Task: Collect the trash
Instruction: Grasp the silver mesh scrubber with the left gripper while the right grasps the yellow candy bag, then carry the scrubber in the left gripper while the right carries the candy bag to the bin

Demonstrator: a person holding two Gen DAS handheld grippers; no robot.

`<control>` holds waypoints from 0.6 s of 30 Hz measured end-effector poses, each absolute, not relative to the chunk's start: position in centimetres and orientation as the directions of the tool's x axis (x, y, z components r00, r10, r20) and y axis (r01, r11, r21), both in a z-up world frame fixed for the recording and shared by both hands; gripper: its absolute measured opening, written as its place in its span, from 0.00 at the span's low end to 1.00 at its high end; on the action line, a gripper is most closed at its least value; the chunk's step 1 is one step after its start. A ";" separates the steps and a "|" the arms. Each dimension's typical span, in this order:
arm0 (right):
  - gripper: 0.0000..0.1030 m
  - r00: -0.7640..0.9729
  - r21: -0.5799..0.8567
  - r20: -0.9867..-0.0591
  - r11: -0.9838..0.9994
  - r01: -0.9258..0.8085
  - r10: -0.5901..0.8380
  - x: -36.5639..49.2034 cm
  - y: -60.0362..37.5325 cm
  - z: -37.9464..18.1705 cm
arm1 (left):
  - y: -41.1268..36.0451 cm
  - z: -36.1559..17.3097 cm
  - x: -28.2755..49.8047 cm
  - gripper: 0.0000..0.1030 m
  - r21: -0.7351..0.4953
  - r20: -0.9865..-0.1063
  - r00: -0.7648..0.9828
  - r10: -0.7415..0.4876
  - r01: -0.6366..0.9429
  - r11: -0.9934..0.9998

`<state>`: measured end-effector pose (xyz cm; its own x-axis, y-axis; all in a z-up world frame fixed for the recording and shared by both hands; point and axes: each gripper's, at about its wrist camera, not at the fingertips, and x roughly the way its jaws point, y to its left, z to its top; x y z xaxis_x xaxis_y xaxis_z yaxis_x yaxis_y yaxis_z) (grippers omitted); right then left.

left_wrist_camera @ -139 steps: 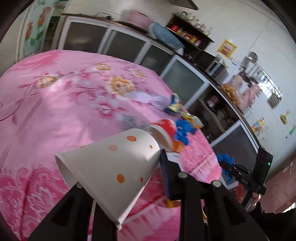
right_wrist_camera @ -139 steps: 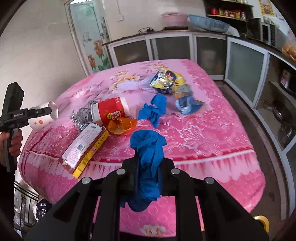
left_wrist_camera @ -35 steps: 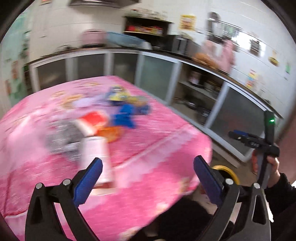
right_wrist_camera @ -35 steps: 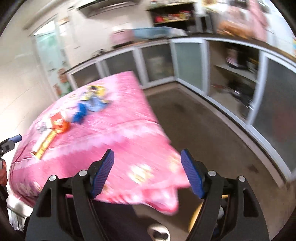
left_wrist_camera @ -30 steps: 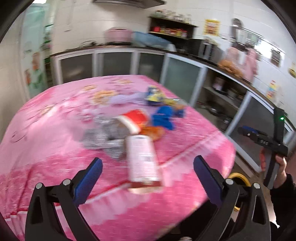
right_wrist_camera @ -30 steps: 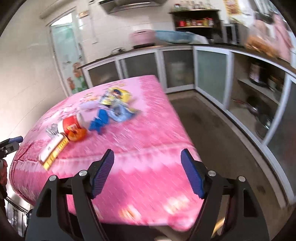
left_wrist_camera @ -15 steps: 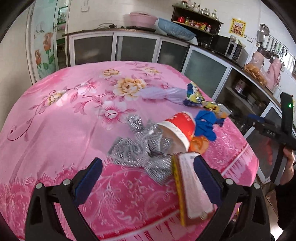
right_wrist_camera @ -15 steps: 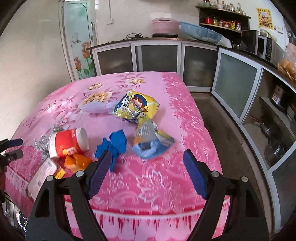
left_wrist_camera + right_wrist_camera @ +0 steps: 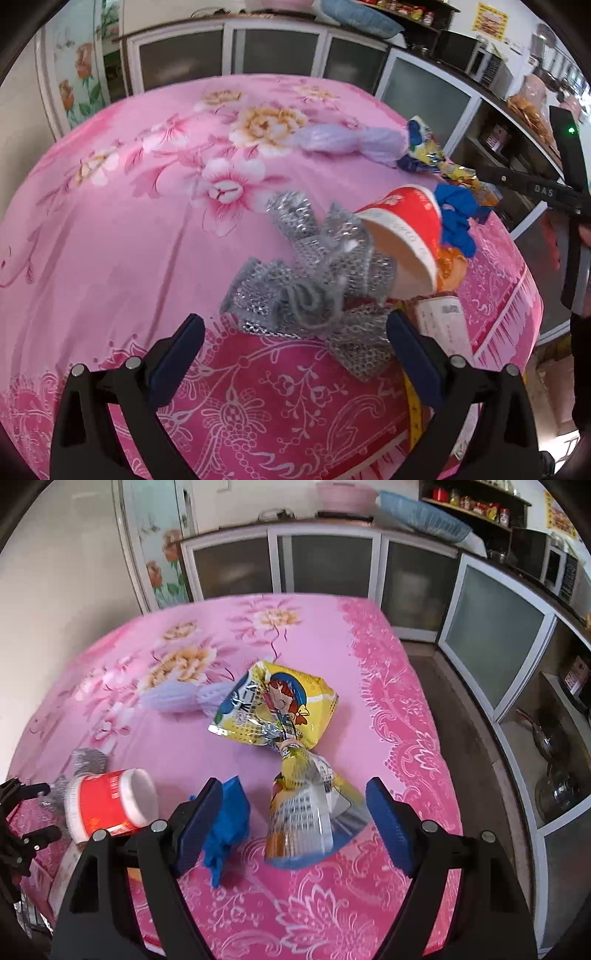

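Note:
Trash lies on a pink flowered tablecloth (image 9: 110,229). My left gripper (image 9: 295,343) is open and empty, its jaws either side of a crumpled silver mesh wrapper (image 9: 314,291). Behind it lie a red paper cup (image 9: 402,229) on its side, a blue glove (image 9: 456,221) and a flat carton (image 9: 443,328). My right gripper (image 9: 295,816) is open and empty, over a clear snack bag (image 9: 306,812). A blue glove (image 9: 227,830) touches its left finger. A yellow snack bag (image 9: 280,705), a lilac foam net (image 9: 177,698) and the red cup (image 9: 107,805) lie beyond.
Glass-front cabinets (image 9: 321,565) run along the back and right walls. The table's right edge drops to a dark floor (image 9: 476,738). The other gripper shows at the right of the left wrist view (image 9: 554,192) and at the left edge of the right wrist view (image 9: 22,823).
Both grippers have dropped the paper cup and blue glove they held, swung back to the table and moved in close: the left onto the silver wrapper, the right onto the clear snack bag.

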<state>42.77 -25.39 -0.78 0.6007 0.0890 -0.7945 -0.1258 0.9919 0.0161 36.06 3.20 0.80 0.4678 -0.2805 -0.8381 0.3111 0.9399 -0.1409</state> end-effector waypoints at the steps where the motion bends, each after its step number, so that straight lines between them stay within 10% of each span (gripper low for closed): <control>1: 0.73 0.587 0.003 -0.805 0.991 -0.130 0.080 43.4 -25.2 -1.3 | 3.3 0.6 36.3 0.92 -0.152 -0.841 0.460 -0.286 0.308 0.939; 7: 0.73 0.513 -0.013 -0.856 0.989 -0.144 0.063 45.9 -24.6 -3.8 | 3.5 -0.4 37.8 0.92 -0.209 -0.846 0.420 -0.327 0.302 0.930; 10: 0.39 0.474 -0.018 -0.879 0.990 -0.138 0.050 46.5 -24.6 -4.7 | 3.7 -0.7 38.2 0.70 -0.236 -0.848 0.403 -0.343 0.293 0.927; 14: 0.32 0.501 0.005 -0.863 0.991 -0.132 0.071 46.1 -24.7 -4.6 | 4.0 -0.3 38.2 0.18 -0.255 -0.842 0.402 -0.360 0.291 0.922; 18: 0.29 0.537 0.014 -0.840 0.993 -0.120 0.076 45.5 -24.7 -3.8 | 4.4 0.3 37.9 0.14 -0.263 -0.841 0.402 -0.362 0.280 0.923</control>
<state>45.55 -24.73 -3.81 0.5368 0.0764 -0.8403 -0.1198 0.9927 0.0138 37.87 4.40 0.28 0.4024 -0.3621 -0.8408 0.2802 0.9231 -0.2634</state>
